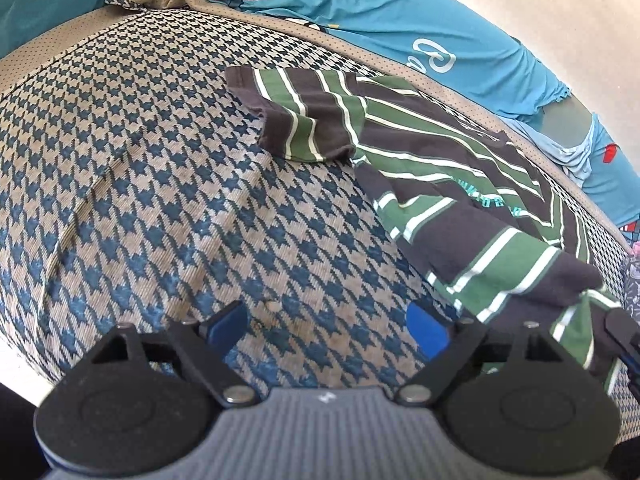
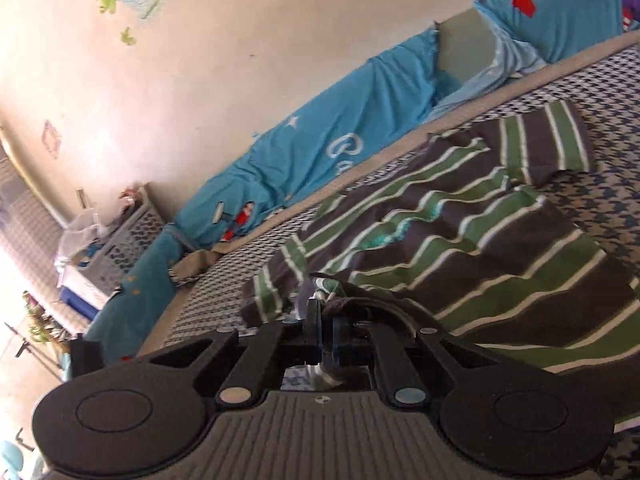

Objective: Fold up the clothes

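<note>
My right claw (image 2: 325, 334) is pinching one edge of the striped shirt (image 1: 460, 168), which lies long along the bed's (image 1: 140, 168) far edge, and my spread-open, empty left claw (image 1: 326, 330) waits just beside its near end.

The striped shirt (image 1: 460, 184) runs off the frame's right edge, its teal lettering unreadable.

L gripper (image 1: 327, 326) wide open, nothing btwn pads, over houndstooth mattress (image 1: 140, 184); striped shirt (image 1: 460, 168) lies to its right.
</note>
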